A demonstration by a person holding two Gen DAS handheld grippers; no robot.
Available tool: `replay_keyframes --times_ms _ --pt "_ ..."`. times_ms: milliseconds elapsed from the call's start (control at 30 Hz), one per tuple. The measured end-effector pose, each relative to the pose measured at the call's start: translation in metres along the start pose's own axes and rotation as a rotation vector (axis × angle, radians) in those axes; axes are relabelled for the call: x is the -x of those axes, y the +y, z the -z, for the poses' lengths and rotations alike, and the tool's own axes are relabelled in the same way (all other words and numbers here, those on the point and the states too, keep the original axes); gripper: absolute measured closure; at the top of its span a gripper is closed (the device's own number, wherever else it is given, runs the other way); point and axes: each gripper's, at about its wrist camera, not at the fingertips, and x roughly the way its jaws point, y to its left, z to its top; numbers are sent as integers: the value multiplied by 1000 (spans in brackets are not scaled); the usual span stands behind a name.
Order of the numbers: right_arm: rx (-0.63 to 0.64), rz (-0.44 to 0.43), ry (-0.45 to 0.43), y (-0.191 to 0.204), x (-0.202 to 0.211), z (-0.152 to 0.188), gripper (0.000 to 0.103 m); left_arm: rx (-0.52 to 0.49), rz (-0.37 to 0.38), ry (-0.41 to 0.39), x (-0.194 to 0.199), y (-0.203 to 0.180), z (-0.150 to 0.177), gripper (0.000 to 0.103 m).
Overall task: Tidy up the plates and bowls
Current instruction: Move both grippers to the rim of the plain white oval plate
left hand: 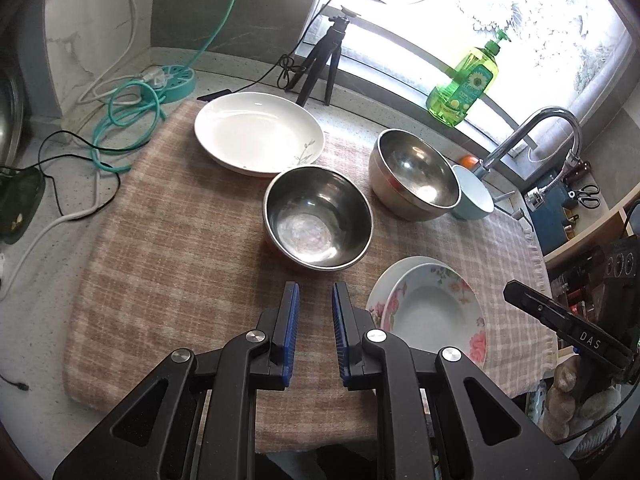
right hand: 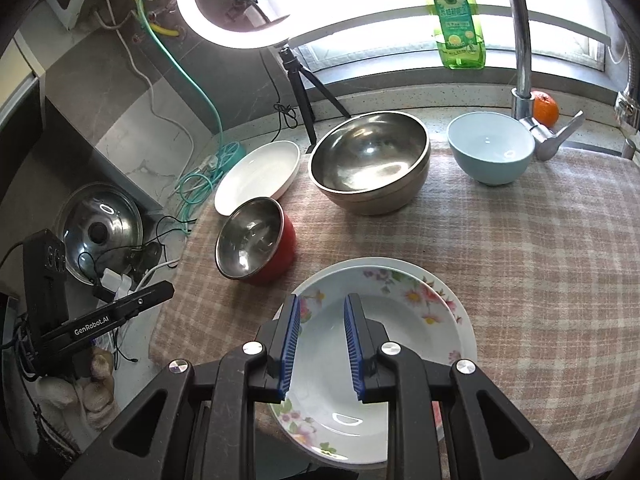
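Plates point(right hand: 380, 344) stacked at the cloth's point(right hand: 540, 280) edge could slide off if nudged; both grippers point(left hand: 315, 308) point(right hand: 322, 320) hover slightly parted, empty.

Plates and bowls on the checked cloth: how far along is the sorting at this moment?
Done: the floral plate sits stacked on a white plate beneath it. In hand: nothing; the left gripper and right gripper are both open and empty. Left: the white plate, red-sided steel bowl, large steel bowl and blue bowl stand apart.

Blue bowl point(left hand: 476, 196) half hidden behind large steel bowl point(left hand: 416, 176)
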Motion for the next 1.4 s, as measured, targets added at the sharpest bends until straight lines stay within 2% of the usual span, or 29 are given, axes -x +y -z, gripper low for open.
replay_keyframes --times_ms 300,567,700,800,933,1400 --pt "21 -6 27 28 -19 -13 82 8 -14 -25 8 26 -11 88" --pt "37 -12 14 53 -34 -30 82 18 -18 -54 10 54 -30 88" --pt "39 -10 1 62 -39 -40 82 45 -10 -53 8 70 -43 88" --pt "40 -14 1 71 -44 -49 82 88 8 -84 11 79 -57 88" --pt "43 -19 7 83 -51 -58 82 62 7 -103 14 80 -72 88" --pt "47 -39 18 118 -63 -95 82 66 32 -72 8 112 -99 88"
